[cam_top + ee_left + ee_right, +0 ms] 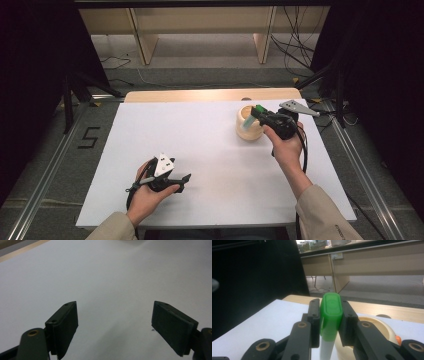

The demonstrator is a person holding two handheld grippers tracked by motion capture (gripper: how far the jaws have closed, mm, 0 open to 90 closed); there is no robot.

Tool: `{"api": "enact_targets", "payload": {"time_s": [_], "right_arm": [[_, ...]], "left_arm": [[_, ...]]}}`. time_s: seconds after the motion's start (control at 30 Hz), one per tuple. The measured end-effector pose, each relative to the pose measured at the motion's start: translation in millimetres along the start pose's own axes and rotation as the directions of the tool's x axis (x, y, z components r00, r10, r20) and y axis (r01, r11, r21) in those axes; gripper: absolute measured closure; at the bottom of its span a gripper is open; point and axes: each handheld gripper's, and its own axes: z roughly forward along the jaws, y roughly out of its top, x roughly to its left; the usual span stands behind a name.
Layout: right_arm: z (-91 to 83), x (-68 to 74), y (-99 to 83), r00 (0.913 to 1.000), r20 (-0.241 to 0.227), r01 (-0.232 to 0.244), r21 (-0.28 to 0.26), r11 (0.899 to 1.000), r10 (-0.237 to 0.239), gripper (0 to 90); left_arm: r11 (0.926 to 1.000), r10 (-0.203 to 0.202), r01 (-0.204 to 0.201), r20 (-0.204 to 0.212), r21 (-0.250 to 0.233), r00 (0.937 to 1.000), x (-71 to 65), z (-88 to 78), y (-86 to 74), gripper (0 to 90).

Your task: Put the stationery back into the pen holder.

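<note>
A marker with a green cap (331, 312) and a white barrel is clamped between the jaws of my right gripper (329, 315), cap end up. In the high view the right gripper (261, 112) holds the green-capped marker (258, 109) just over the rim of a cream round holder (248, 123) at the table's far right. That cream holder (377, 327) lies right behind the jaws, with something orange at its edge. My left gripper (184, 181) rests low at the near left, open, its pads (66, 325) wide apart over bare white table (112, 277).
White sheet covers the table (200, 150), with a wooden strip along its far edge. Desks and cables stand on the floor beyond. A metal rail runs along each side of the table.
</note>
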Motion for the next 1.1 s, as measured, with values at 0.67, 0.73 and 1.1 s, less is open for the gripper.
{"api": "enact_targets", "payload": {"time_s": [0.67, 0.73, 1.1], "right_arm": [[-1.1, -13.7, 15.4, 0.9984, 0.05, -0.021, -0.062, 0.998, 0.024, 74.6], [-0.8, -15.0, 16.4, 0.998, 0.057, -0.022, -0.066, 0.998, 0.026, 74.5], [1.4, -19.1, 17.6, 0.9963, 0.081, -0.023, -0.075, 0.997, 0.029, 74.6]], "left_arm": [[1.0, -0.001, 0.001, 0.001, 0.007, 1.0, -0.6, 0.9, -0.4, 21.1], [1.0, -0.001, 0.001, 0.001, 0.007, 1.0, -0.5, 0.9, -0.5, 21.1], [1.0, -0.003, 0.003, 0.002, 0.008, 1.0, -0.8, 1.4, -0.7, 21.1]]}}
